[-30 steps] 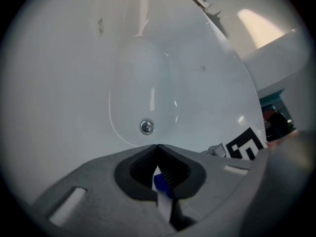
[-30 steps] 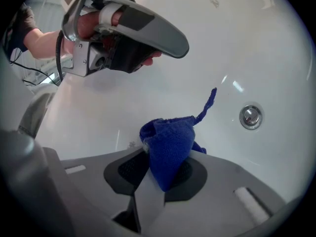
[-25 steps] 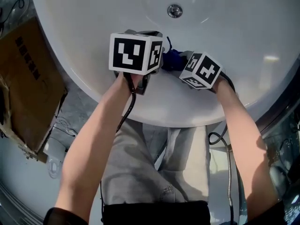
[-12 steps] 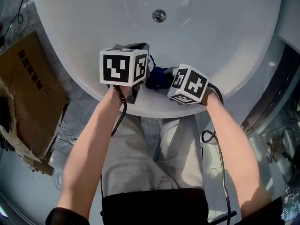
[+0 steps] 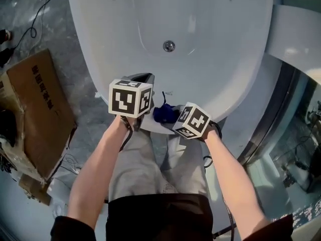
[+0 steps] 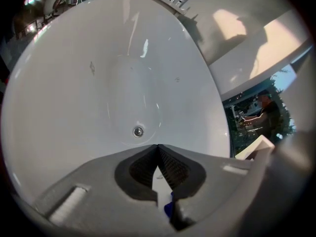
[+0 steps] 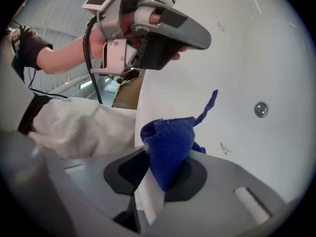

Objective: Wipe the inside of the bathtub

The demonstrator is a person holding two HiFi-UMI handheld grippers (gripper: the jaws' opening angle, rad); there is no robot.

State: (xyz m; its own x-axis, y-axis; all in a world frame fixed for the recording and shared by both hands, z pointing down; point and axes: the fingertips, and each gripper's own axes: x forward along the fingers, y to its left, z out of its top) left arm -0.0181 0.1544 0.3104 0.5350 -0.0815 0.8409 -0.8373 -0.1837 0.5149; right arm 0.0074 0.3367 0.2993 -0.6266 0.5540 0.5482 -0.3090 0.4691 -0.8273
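The white bathtub [image 5: 210,69] fills the upper head view, its metal drain [image 5: 169,46] in the floor of the basin. Over the tub's near rim [image 5: 150,123], my right gripper [image 5: 173,118] is shut on a blue cloth [image 5: 164,113]; in the right gripper view the blue cloth [image 7: 169,147] bunches between the jaws. My left gripper [image 5: 143,84] hovers just left of the cloth, jaws shut with nothing between them. The left gripper view looks down the tub [image 6: 74,98] toward the drain [image 6: 138,131].
A brown cardboard box [image 5: 37,109] lies on the grey floor left of the tub. A cable [image 5: 35,21] runs across the floor at the upper left. A white ledge [image 5: 296,34] and a dark glass frame [image 5: 268,119] border the tub's right side.
The head view has pulled back and shows more of the tub. Both grippers have drawn back from over the basin to its near rim, the cloth still held in the right one.
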